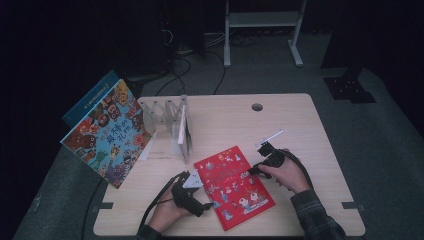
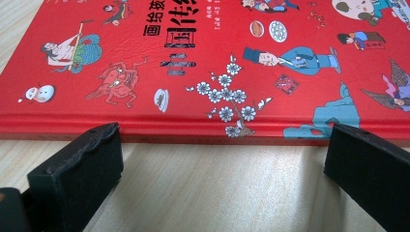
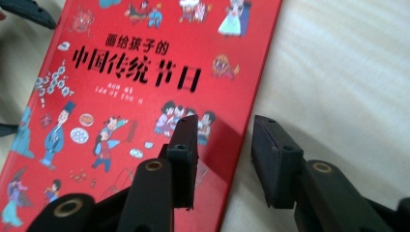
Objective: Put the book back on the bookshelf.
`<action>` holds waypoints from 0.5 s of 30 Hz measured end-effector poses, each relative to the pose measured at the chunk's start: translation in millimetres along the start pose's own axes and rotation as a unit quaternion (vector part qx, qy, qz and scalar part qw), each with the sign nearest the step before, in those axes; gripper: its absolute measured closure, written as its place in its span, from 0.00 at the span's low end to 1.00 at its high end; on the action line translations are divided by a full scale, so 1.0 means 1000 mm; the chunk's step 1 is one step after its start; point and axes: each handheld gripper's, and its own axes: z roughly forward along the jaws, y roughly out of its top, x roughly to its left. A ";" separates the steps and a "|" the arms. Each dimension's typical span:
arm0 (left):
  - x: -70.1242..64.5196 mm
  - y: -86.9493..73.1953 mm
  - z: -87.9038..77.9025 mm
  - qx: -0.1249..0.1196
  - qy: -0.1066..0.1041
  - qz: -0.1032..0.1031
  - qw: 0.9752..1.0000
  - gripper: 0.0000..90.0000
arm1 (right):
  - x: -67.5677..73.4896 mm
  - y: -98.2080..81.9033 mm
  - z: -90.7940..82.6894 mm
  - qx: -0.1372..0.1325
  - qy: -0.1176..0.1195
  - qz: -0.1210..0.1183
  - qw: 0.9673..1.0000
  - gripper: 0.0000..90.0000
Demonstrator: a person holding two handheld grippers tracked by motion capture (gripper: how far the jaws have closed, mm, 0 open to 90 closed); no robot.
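Observation:
A red picture book (image 1: 234,186) with black Chinese title lettering lies flat on the wooden table (image 1: 300,125), near the front. My left gripper (image 1: 191,181) sits at the book's left edge. In the left gripper view the left gripper (image 2: 222,164) stands wide open and low on the table, and the red book's (image 2: 203,63) spine edge runs just ahead of both pads. My right gripper (image 1: 251,170) is at the book's right edge. In the right gripper view the right gripper (image 3: 226,128) is part open above the red book (image 3: 121,96), one jaw over the cover, the other over bare table.
A blue picture book (image 1: 107,132) leans tilted at the table's left edge. Behind the red book stands a clear divider rack (image 1: 167,112) holding a thin upright book (image 1: 182,131). A cable hole (image 1: 257,107) lies near the far edge. Bare wood stretches to the right.

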 end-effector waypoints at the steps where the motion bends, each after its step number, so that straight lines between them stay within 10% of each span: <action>1: 0.000 0.000 0.000 0.000 0.000 0.000 1.000 0.00 | -0.001 0.000 0.001 0.005 0.006 0.003 1.000 0.70; 15: 0.000 0.000 0.000 0.003 -0.001 0.002 1.000 0.00 | -0.012 0.011 0.008 0.060 0.044 0.039 0.996 0.71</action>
